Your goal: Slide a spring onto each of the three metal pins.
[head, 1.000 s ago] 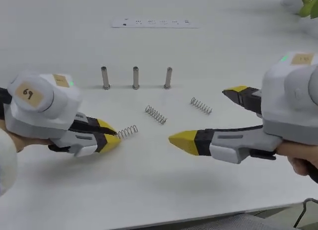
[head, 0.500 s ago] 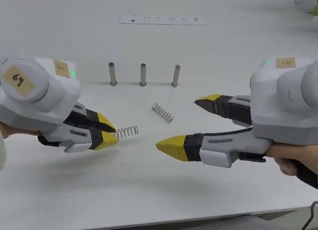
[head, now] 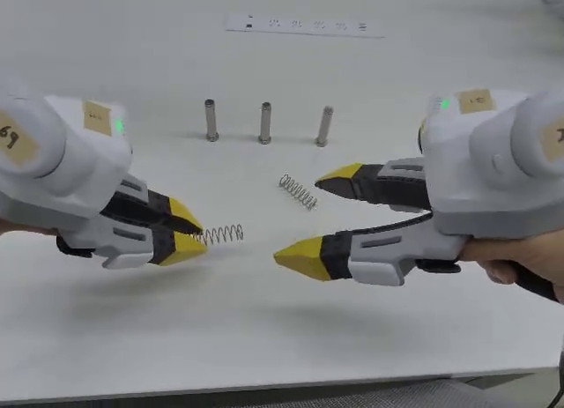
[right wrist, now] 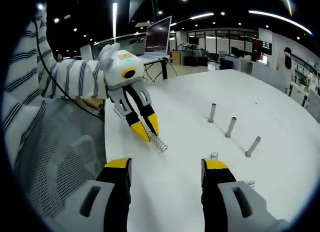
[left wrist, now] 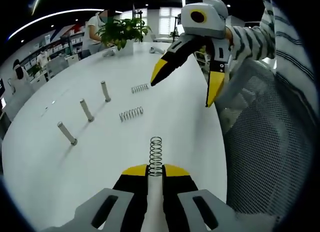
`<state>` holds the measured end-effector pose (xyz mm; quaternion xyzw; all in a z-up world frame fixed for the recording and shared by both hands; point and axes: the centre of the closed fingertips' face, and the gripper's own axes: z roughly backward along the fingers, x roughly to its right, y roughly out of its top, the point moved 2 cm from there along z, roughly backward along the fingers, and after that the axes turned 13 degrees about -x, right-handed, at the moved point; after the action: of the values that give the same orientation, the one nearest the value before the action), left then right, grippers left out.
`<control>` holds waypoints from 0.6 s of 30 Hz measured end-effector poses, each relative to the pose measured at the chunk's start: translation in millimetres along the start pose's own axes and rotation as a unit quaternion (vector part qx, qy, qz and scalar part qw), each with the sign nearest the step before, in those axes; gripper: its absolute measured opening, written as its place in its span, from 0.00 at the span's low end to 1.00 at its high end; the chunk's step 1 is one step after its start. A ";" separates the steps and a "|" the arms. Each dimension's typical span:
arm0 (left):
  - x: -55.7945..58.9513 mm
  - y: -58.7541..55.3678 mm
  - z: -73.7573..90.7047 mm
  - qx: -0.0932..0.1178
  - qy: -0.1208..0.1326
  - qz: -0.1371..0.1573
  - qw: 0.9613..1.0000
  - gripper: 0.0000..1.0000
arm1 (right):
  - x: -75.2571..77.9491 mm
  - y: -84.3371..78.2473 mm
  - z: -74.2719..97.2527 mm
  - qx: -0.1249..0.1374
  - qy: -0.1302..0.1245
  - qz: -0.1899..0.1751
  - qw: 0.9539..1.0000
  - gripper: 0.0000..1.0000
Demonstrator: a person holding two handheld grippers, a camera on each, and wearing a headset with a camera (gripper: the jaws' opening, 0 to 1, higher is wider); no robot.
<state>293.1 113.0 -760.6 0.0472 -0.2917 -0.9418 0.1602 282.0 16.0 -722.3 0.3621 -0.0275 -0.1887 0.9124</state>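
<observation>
On the desk, a left pin, middle pin and right pin stand in a row, with a power strip behind them. A loose spring lies before them. Nearer and to the left, a held spring juts from the fingers of the left gripper, facing the right gripper.

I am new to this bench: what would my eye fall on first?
The left gripper, at the left, pinches one end of a spring in its jaws. The right gripper hangs wide open opposite, beside a loose spring. Behind them stand three bare metal pins.
</observation>
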 end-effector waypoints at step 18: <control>4.2 12.6 12.5 0.025 -0.001 -0.032 0.999 0.02 | -14.2 3.3 -11.4 -0.022 0.044 0.082 0.995 0.28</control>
<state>290.3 108.5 -743.1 0.0597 -0.3140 -0.9388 0.1284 272.0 30.8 -727.2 0.3465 -0.0127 -0.0977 0.9329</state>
